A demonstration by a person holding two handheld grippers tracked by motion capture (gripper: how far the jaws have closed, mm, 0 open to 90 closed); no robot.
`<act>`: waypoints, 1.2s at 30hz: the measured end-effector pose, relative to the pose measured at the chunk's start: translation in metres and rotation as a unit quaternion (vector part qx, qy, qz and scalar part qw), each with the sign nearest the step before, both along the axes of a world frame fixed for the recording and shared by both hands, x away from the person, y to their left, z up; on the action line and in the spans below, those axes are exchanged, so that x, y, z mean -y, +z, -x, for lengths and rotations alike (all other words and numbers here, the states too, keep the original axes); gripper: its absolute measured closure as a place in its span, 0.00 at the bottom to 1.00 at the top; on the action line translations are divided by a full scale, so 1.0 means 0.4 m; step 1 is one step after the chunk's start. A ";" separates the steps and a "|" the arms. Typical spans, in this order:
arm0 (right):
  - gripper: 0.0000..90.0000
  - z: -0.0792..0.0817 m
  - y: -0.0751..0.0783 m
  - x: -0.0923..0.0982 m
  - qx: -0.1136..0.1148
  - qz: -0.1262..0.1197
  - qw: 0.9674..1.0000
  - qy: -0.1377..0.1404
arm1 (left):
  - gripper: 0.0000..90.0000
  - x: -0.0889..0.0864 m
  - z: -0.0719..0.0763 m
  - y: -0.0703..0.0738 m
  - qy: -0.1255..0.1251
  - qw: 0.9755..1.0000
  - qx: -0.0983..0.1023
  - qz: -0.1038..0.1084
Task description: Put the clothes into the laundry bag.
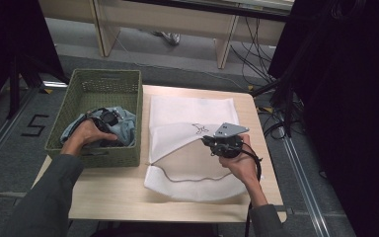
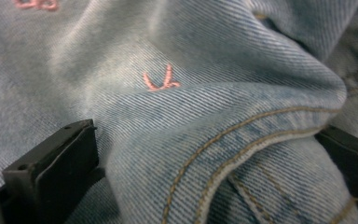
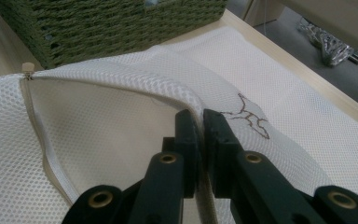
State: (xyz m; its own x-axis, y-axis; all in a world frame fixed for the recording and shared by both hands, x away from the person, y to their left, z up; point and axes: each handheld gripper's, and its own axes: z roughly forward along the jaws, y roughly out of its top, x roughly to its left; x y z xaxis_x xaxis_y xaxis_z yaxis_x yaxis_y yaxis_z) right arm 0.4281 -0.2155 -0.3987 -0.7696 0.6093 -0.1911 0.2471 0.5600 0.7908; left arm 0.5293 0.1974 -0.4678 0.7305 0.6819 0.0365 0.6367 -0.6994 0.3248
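A pale blue denim garment (image 1: pixel 125 123) lies bunched in a green woven basket (image 1: pixel 103 78) at the table's left. My left gripper (image 1: pixel 103 118) reaches down into the basket. In the left gripper view its jaws stand wide apart with a seamed fold of the denim (image 2: pixel 191 46) between them, so my left gripper (image 2: pixel 200 154) is open. A white mesh laundry bag (image 1: pixel 192 111) lies beside the basket, its zipped mouth gaping. My right gripper (image 1: pixel 205 139) is shut on the upper lip of that mouth and holds it raised. Up close, my right gripper (image 3: pixel 200 116) pinches the mesh bag (image 3: pixel 307 116).
The basket (image 3: pixel 98 23) sits right against the bag's left side. The wooden table (image 1: pixel 128 195) is small, with edges close around the bag. Cables (image 1: pixel 276 123) and dark stands crowd the floor to the right. Desk legs stand beyond the far edge.
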 end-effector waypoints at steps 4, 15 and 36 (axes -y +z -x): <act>0.95 0.004 -0.001 -0.001 -0.008 0.000 1.000 -0.005 | 0.17 -0.003 -0.007 -0.008 0.011 1.000 -0.019 0.004; 0.95 0.003 -0.001 0.003 -0.001 -0.001 1.000 -0.002 | 0.45 -0.031 -0.012 0.034 0.090 0.995 0.025 0.035; 0.94 0.005 -0.001 -0.002 -0.011 -0.003 1.000 -0.006 | 0.24 0.018 -0.015 -0.030 0.048 0.998 0.002 -0.027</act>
State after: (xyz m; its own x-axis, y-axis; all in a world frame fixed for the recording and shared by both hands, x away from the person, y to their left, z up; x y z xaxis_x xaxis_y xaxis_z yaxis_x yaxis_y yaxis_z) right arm 0.4261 -0.2149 -0.3991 -0.7659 0.6201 -0.1698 0.2719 0.5517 0.7885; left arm 0.5352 0.1900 -0.4798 0.6619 0.7455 0.0775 0.7004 -0.6520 0.2902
